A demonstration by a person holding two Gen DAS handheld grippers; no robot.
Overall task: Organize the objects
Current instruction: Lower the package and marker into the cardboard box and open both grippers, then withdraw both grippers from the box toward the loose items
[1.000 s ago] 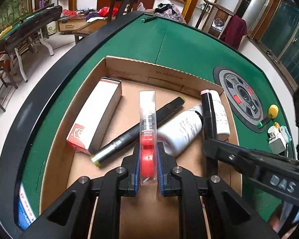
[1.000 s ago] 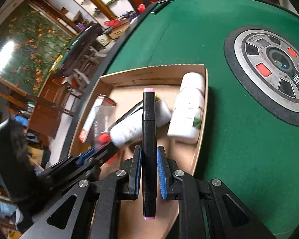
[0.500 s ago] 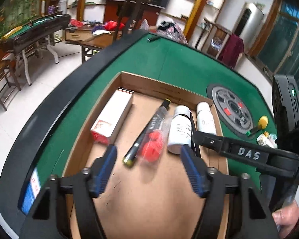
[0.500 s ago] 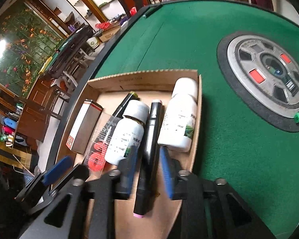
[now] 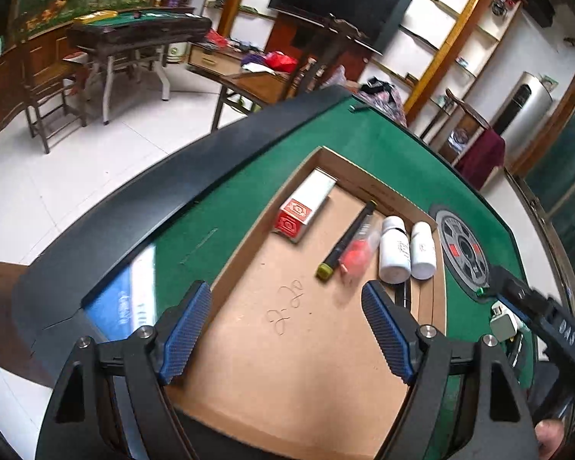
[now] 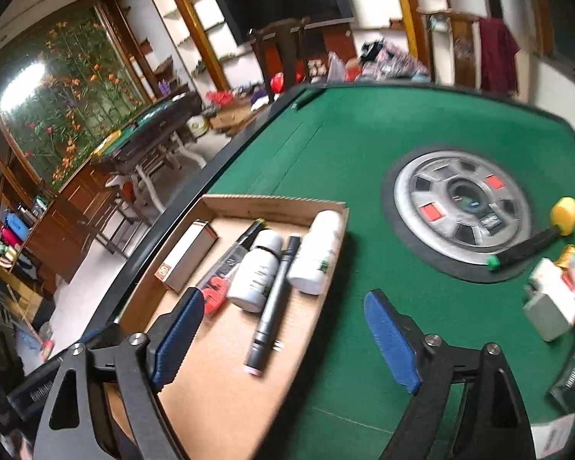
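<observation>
Left wrist view first: my left gripper (image 5: 287, 329) stands spread wide with nothing between its blue pads, its jaws having just been opening, and it hangs over the bare near floor of the cardboard box (image 5: 387, 195). Ahead and to the left of it a red and white carton (image 5: 304, 207) lies flat by the box wall. Straight ahead lies a black marker with a yellow-green cap (image 5: 347, 243), and touching its right side is the clear packet with red pieces (image 5: 358, 255), which I judge I have just let go. Ahead to the right, two white bottles (image 5: 406, 249) lie side by side, caps away from me.

Right wrist view: my right gripper (image 6: 285, 339) is likewise spread and empty, its jaws just opened. Ahead between its fingers the black marker with pink ends (image 6: 274, 306) lies between the bottles, seemingly parked parallel to keep the row tidy. Right of that gripper, small items (image 6: 556, 295) wait on the green table (image 6: 326, 145), outside the box.
</observation>
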